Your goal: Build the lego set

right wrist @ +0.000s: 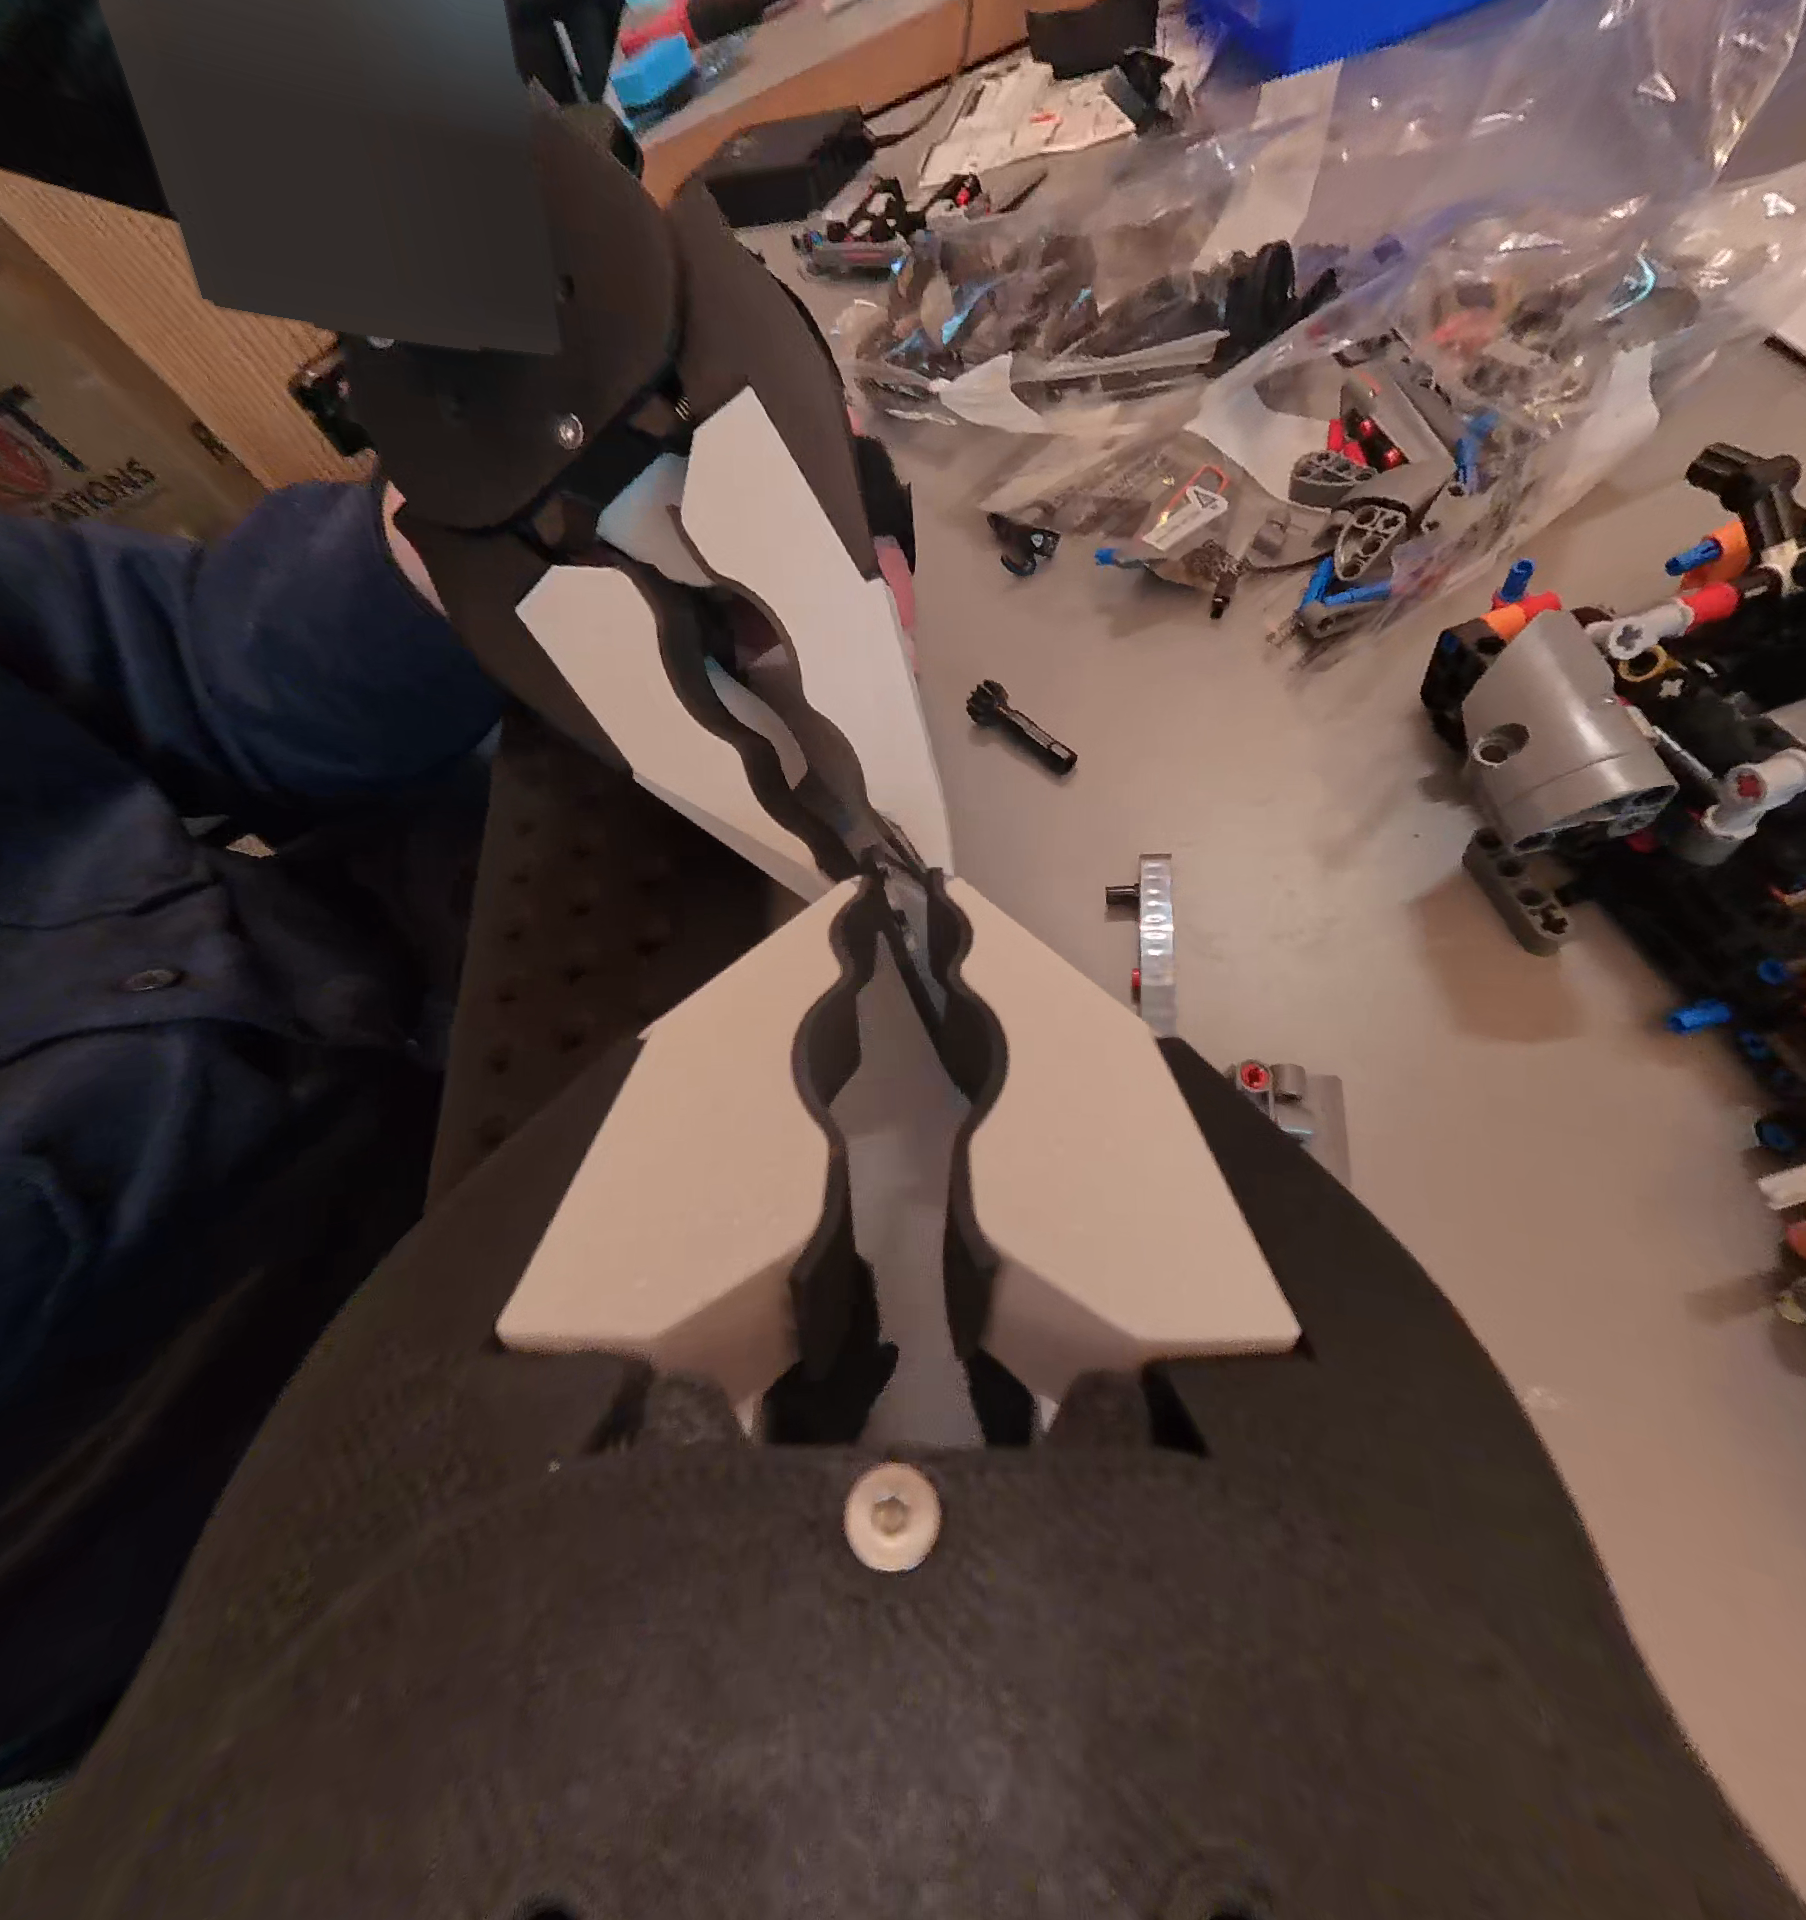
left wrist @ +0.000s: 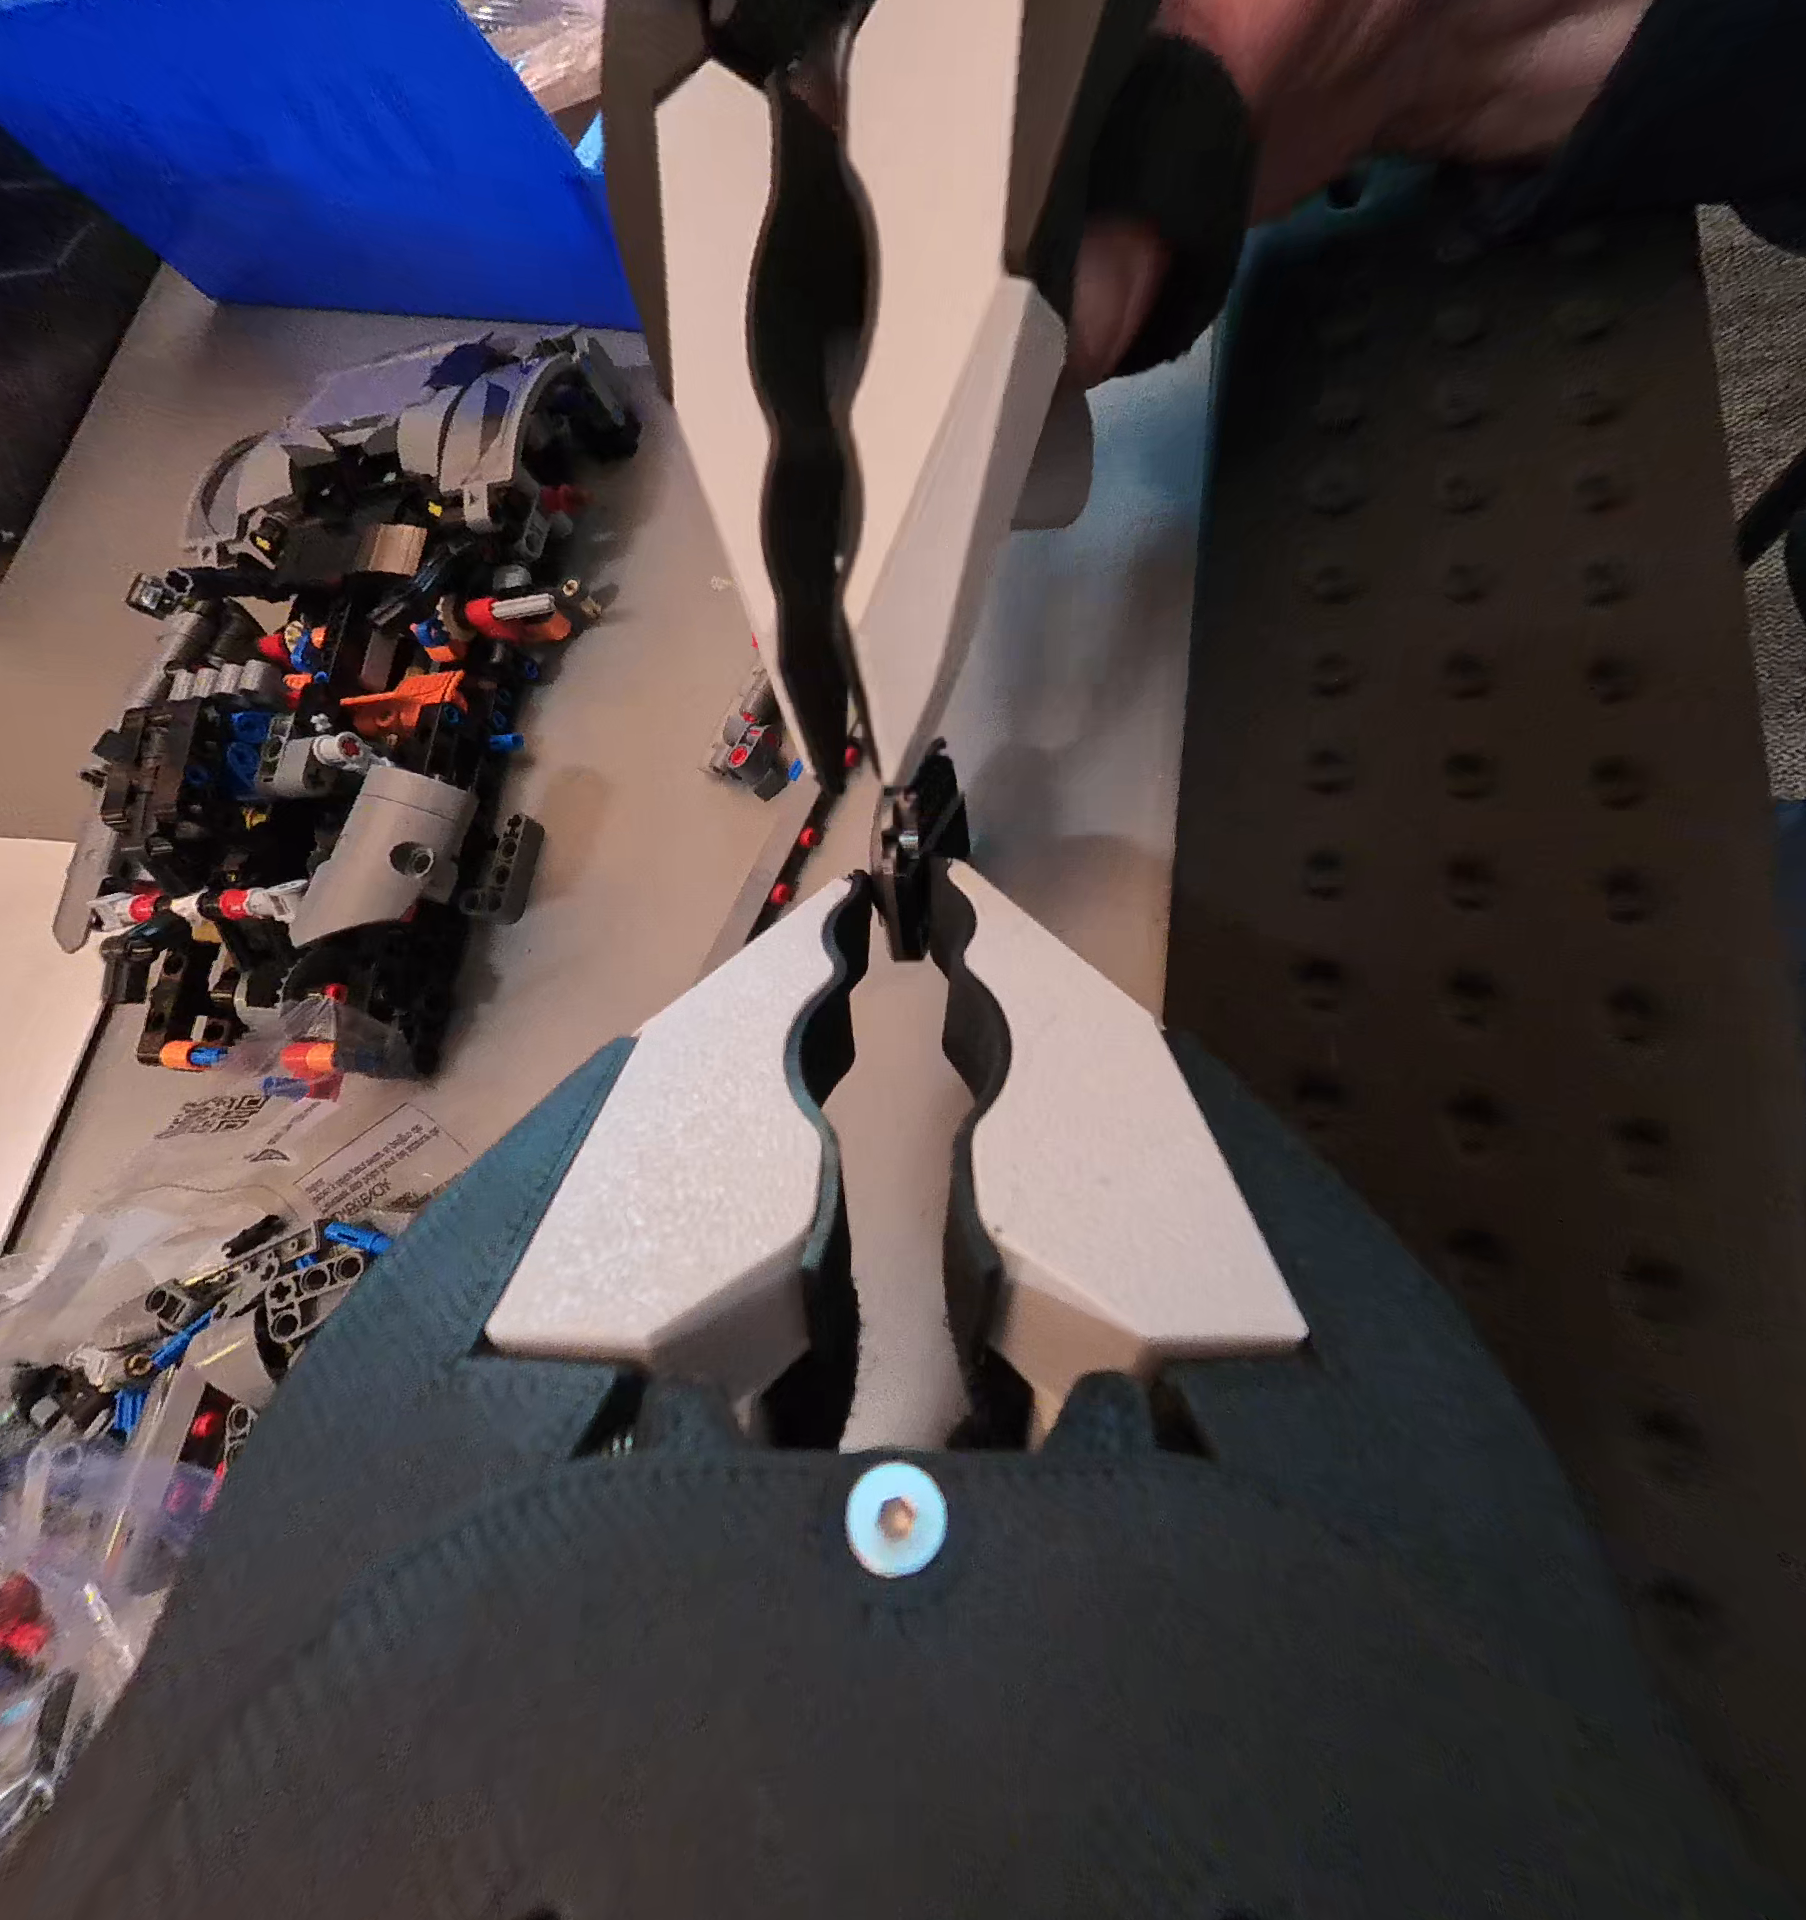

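My left gripper (left wrist: 904, 899) is shut on a small black piece (left wrist: 914, 831) at its tips. My right gripper (right wrist: 904, 888) is shut on a black beam (right wrist: 925, 977) that lies slanted between its pads. In the left wrist view the right gripper (left wrist: 857, 764) comes down from the top, and a black beam with red pins (left wrist: 805, 836) runs past its tips. The two grippers meet tip to tip above the table edge; the left gripper (right wrist: 873, 847) enters from the upper left. The part-built Lego car (left wrist: 307, 727) lies on the table, also seen at the right (right wrist: 1657, 779).
Clear bags of parts (left wrist: 99, 1403) (right wrist: 1294, 312) lie on the grey table (right wrist: 1294, 1351). Loose on it are a grey block with red pins (left wrist: 748, 738), a grey beam (right wrist: 1153, 935) and a black axle gear (right wrist: 1018, 727). A blue bin (left wrist: 307, 156) stands behind. A dark perforated panel (left wrist: 1450, 727) is at the right. The tips of both grippers are at nearly the same place.
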`<state>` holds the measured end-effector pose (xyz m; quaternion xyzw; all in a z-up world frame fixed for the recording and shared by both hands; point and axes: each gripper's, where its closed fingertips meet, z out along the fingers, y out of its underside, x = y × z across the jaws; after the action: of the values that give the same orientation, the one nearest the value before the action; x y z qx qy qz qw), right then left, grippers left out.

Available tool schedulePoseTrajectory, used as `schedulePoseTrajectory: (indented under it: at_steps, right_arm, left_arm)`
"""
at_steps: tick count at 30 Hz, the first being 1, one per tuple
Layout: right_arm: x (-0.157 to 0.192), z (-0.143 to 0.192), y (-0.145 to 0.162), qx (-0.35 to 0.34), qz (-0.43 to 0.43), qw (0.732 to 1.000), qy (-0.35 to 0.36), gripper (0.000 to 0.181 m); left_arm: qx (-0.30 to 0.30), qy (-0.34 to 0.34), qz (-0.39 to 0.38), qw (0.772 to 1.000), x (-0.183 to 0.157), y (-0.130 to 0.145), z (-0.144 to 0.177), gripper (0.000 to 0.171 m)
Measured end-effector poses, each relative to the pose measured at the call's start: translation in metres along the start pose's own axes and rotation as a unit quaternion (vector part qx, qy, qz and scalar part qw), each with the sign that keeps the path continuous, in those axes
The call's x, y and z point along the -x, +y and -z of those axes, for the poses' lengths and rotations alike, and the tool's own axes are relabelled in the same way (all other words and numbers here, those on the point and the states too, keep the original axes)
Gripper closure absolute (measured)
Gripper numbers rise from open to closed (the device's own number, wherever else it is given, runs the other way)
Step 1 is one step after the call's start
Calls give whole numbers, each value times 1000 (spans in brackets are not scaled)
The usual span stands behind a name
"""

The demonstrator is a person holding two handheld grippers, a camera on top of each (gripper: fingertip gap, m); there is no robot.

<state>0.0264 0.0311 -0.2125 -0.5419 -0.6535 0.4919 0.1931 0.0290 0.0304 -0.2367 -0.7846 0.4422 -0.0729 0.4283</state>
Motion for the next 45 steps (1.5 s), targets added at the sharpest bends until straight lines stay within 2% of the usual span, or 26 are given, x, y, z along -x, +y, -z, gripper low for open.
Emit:
schedulePoseTrajectory:
  at_steps: [4,10,21,33,35,36,37,39,41,45]
  right_arm:
    - [-2,-5,6,20,8,1000,22,175]
    - [-4,-10,11,26,-32,999,18,177]
    - [-9,0,2,-18,-23,996,79,181]
    - [-19,-1,-1,-39,-63,993,92,181]
    - [-27,-6,7,-8,-57,991,123,181]
    - [-37,-11,24,43,-51,986,155,181]
    - [-38,-14,27,57,-38,984,165,181]
    - [-36,-5,7,2,-40,986,159,181]
    - [-40,2,9,-14,-68,986,149,181]
    - [-40,29,-7,-79,-73,985,138,181]
  left_arm:
    - [4,-5,-3,1000,0,-1,-2,163]
    - [29,-23,-22,999,-1,3,-8,163]
    - [28,-68,-40,996,7,-5,-6,164]
    - [63,-114,-98,987,14,-8,-7,166]
    - [67,-115,-103,986,15,-6,-7,168]
    - [53,-100,-114,987,7,-10,-9,171]
    - [1,-69,-117,991,-10,-30,-9,171]
    - [34,-115,-143,982,-2,-31,-12,171]
    - [54,-112,-100,987,11,-16,-14,171]
    - [40,-99,-50,993,19,-5,-5,171]
